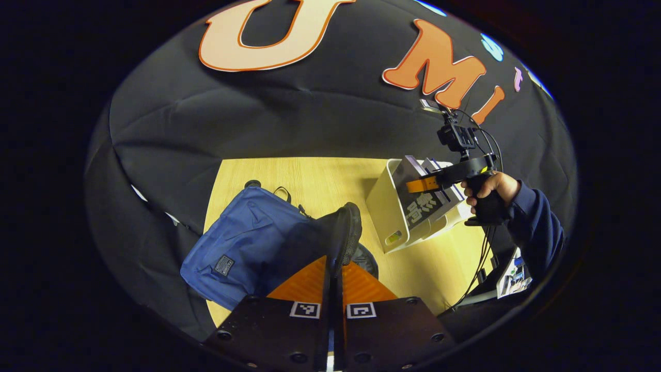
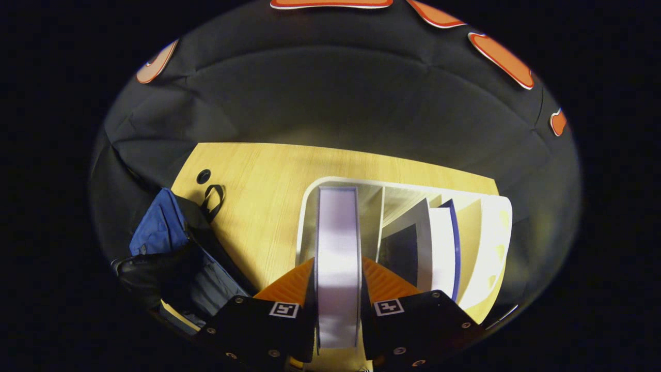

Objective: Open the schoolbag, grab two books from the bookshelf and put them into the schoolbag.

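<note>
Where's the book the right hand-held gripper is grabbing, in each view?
Left gripper view: right of centre, the book stands in the white bookshelf, with the right hand-held gripper on it.
Right gripper view: bottom centre, the same book between the fingers.
Shared landmark: the blue schoolbag, left of the shelf.

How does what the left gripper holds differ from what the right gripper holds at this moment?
The left gripper pinches the dark flap of the blue schoolbag, soft fabric pulled up off the bag; the right gripper clamps a book, rigid and edge-on, in the white bookshelf. The flap belongs to a bag lying on the table; the book stands upright in the left compartment. Both grippers are closed on their object.
</note>
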Action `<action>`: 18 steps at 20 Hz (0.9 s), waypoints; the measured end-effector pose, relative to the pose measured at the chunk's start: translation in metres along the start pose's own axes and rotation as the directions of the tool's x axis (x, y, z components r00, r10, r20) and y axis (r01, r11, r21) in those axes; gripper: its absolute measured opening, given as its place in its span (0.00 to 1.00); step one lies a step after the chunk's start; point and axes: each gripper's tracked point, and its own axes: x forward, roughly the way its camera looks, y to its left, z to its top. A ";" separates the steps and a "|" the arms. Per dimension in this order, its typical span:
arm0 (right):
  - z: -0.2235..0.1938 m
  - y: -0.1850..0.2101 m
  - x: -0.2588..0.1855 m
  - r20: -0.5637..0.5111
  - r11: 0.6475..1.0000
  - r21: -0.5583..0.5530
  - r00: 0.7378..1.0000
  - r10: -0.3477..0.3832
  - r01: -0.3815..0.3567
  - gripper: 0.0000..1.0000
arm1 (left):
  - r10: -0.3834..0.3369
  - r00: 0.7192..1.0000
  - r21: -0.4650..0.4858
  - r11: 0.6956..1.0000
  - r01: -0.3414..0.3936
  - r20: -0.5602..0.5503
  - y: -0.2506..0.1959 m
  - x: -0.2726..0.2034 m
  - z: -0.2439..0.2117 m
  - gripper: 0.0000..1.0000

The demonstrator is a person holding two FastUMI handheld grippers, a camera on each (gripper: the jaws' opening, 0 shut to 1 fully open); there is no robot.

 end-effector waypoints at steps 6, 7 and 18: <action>-0.008 -0.007 -0.017 0.006 0.996 0.062 0.998 0.065 -0.065 0.34 | -0.004 1.000 0.000 1.000 0.004 -0.001 0.000 0.000 -0.003 0.05; -0.008 -0.010 -0.024 0.017 0.995 0.066 0.997 0.074 -0.075 0.42 | -0.005 1.000 -0.001 1.000 0.005 -0.003 -0.001 -0.001 -0.003 0.05; -0.002 -0.057 -0.170 0.321 0.940 0.214 0.928 0.191 -0.267 0.30 | 0.009 1.000 0.016 1.000 -0.009 -0.008 -0.004 -0.001 -0.002 0.05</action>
